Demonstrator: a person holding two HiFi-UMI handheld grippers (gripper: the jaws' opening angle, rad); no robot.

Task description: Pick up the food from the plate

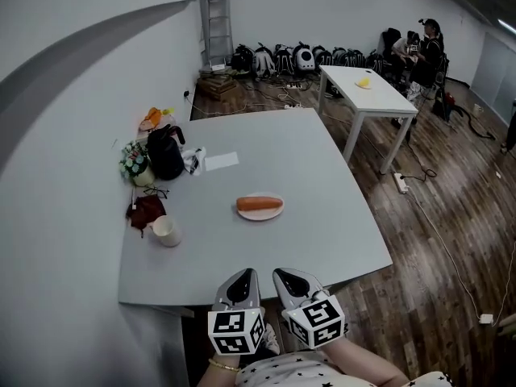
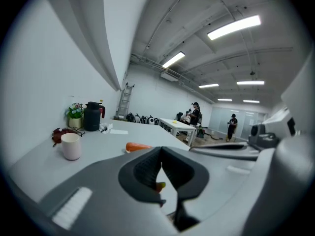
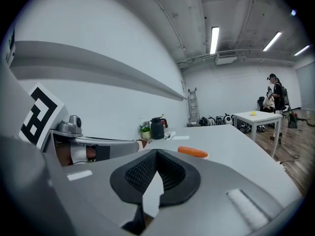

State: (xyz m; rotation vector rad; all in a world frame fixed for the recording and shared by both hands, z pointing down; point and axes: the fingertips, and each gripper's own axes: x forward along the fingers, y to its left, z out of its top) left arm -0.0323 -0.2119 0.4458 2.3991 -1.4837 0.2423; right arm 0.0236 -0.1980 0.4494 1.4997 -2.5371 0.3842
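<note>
An orange sausage-shaped piece of food (image 1: 260, 204) lies on a small white plate (image 1: 262, 217) near the middle of the grey table (image 1: 322, 216). Both grippers hang side by side over the table's front edge, well short of the plate. My left gripper (image 1: 242, 279) is shut and empty; my right gripper (image 1: 289, 279) is shut and empty too. In the left gripper view the food (image 2: 138, 146) shows just beyond the closed left gripper (image 2: 161, 154). The right gripper view has the food (image 3: 193, 152) ahead and to the right of the closed right gripper (image 3: 157, 156).
Along the table's left side stand a white cup (image 1: 165, 230), a dark red cloth (image 1: 145, 210), a black jug (image 1: 165, 151) and a flower pot (image 1: 135, 164). A paper sheet (image 1: 221, 161) lies behind the plate. A second white table (image 1: 367, 95) and people are at the back right.
</note>
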